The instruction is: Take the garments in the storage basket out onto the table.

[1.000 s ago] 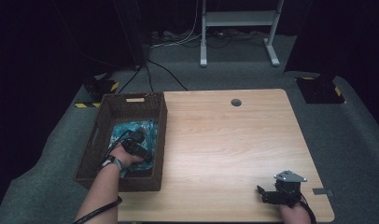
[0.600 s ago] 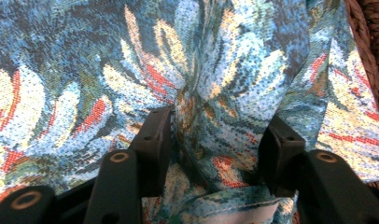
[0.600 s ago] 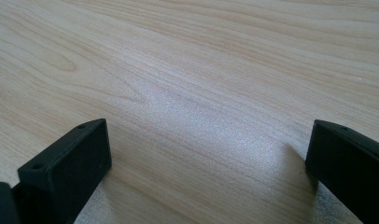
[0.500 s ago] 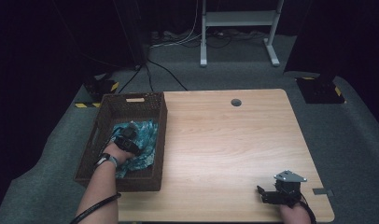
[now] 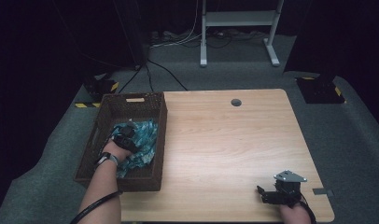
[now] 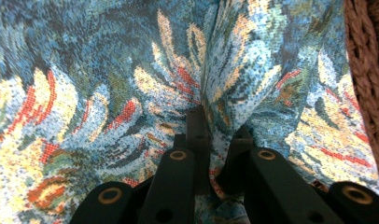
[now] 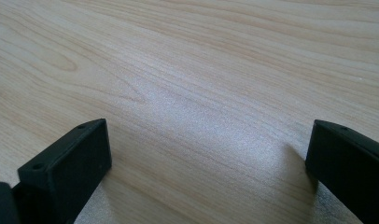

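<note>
Patterned blue cloth (image 5: 140, 142) lies bunched inside the brown woven basket (image 5: 103, 123) at the table's (image 5: 225, 140) left edge. Left gripper (image 6: 214, 128) — jaws just closed — pinches a raised fold. Right gripper (image 5: 264, 195) rests on bare wood, jaws spread wide — nothing between them.

Basket (image 5: 106, 122): lay on the table's (image 5: 225, 140) left edge.
Cloth (image 5: 143, 140): sat inside it (lower half).
Right gripper (image 5: 271, 196): lower right.
</note>
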